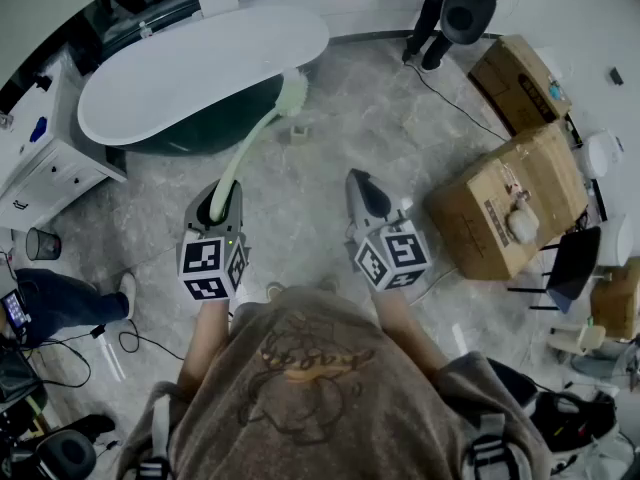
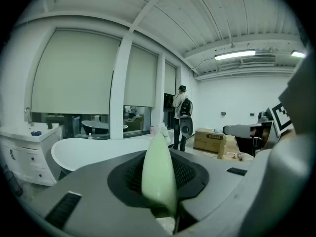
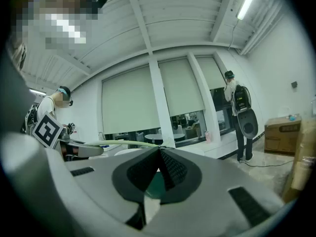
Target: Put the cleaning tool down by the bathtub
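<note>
A pale green long-handled cleaning brush (image 1: 251,142) sticks forward out of my left gripper (image 1: 224,198), which is shut on its handle. The brush head (image 1: 292,93) hangs above the floor, just off the right end of the white bathtub (image 1: 200,68). In the left gripper view the handle (image 2: 158,174) fills the gap between the jaws, with the bathtub (image 2: 94,149) beyond. My right gripper (image 1: 362,182) is held level beside the left one, shut with nothing in it. The right gripper view has its jaws (image 3: 159,150) meeting at the tips, and the green handle (image 3: 123,144) crossing at the left.
Two cardboard boxes (image 1: 505,203) (image 1: 520,78) stand on the marble floor at the right. A white cabinet (image 1: 45,168) and a black bin (image 1: 42,243) are at the left. A person (image 1: 440,18) stands at the back by a cable. A small object (image 1: 298,133) lies near the tub.
</note>
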{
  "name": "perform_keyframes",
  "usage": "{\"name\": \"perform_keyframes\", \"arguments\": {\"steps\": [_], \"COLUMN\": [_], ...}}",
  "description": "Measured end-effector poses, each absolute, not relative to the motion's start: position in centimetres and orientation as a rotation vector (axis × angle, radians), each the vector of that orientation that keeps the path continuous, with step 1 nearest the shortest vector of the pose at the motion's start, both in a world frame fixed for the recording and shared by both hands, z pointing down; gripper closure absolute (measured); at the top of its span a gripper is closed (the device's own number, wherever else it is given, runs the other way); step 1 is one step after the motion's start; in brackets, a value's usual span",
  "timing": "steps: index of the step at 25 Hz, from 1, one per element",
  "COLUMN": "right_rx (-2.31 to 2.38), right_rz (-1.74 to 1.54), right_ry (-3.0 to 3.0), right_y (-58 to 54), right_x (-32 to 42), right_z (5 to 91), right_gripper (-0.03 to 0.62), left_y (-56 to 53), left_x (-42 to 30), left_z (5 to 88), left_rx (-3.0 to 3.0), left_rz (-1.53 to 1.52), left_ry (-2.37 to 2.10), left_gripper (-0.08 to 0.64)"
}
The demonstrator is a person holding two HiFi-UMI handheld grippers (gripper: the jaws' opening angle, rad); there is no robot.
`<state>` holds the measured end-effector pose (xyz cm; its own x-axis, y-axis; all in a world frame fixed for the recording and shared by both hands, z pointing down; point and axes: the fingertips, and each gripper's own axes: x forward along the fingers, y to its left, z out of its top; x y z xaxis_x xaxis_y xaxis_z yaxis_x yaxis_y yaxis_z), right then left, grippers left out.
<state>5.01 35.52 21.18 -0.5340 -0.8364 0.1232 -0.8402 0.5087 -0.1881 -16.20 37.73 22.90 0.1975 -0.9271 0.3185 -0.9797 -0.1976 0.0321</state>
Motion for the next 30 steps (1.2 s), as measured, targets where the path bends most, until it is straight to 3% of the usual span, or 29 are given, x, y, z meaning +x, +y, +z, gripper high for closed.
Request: {"name": "perform_keyframes", "arguments": {"steps": [30], "right_rx": [1.574], "right_rz": [0.432], "right_ry": [-2.682], "right_y": [32.9], "right_x": [2.0], "right_z": [26.5], "right_gripper": [0.592], "left_y": [32.5], "left_x": [-18.8], "left_z": [28.0], "left_rx": [2.298], "left_rz": [0.344], "left_ry": [-1.717], "left_gripper": [0.468]}}
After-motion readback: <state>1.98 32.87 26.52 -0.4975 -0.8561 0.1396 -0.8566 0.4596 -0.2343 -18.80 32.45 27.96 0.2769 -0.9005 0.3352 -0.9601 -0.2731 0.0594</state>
